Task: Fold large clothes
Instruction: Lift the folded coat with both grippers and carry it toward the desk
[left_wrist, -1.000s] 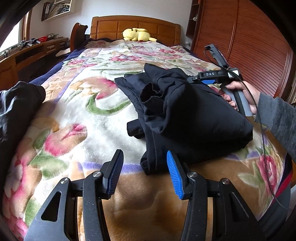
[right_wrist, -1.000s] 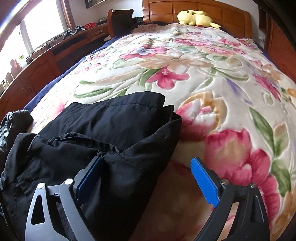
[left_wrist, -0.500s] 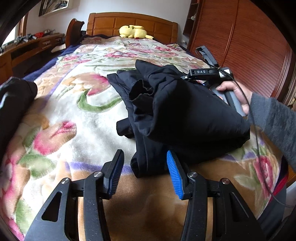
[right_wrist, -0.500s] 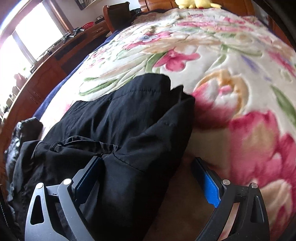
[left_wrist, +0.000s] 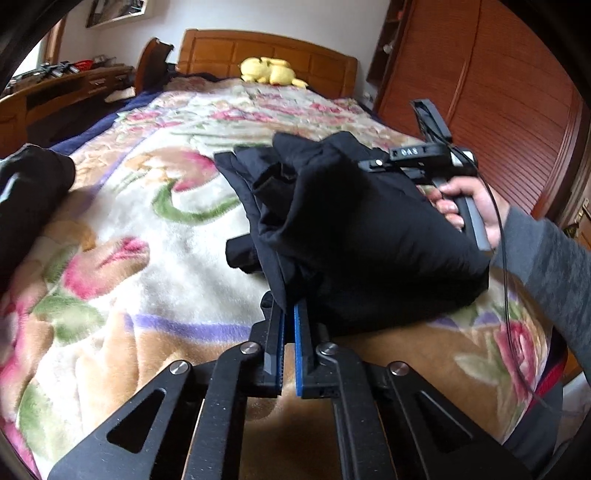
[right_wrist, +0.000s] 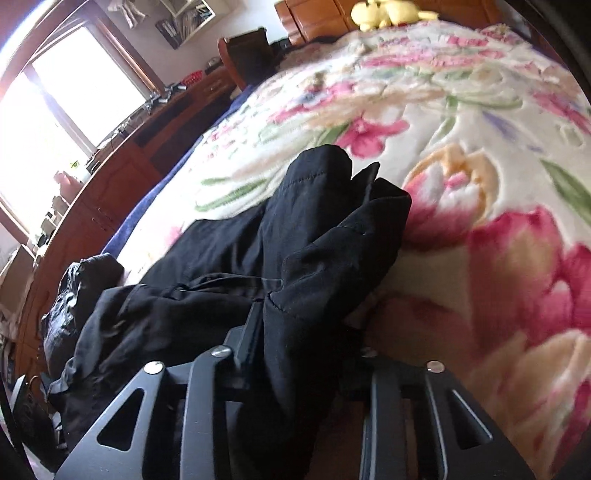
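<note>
Both claws just closed: left claw (left_wrist: 287, 325) pinching near hem of black garment (left_wrist: 354, 236), right claw (right_wrist: 295, 339) clamping thick bunched edge. Lift evenly, keep layers together over bed (left_wrist: 122, 280)

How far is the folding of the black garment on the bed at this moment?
Done: the black garment already lies doubled into a thick bundle on the floral blanket. In hand: the left tool and the right tool have just closed on its near edge. Left: the last fold; the other dark garment lies apart.
</note>
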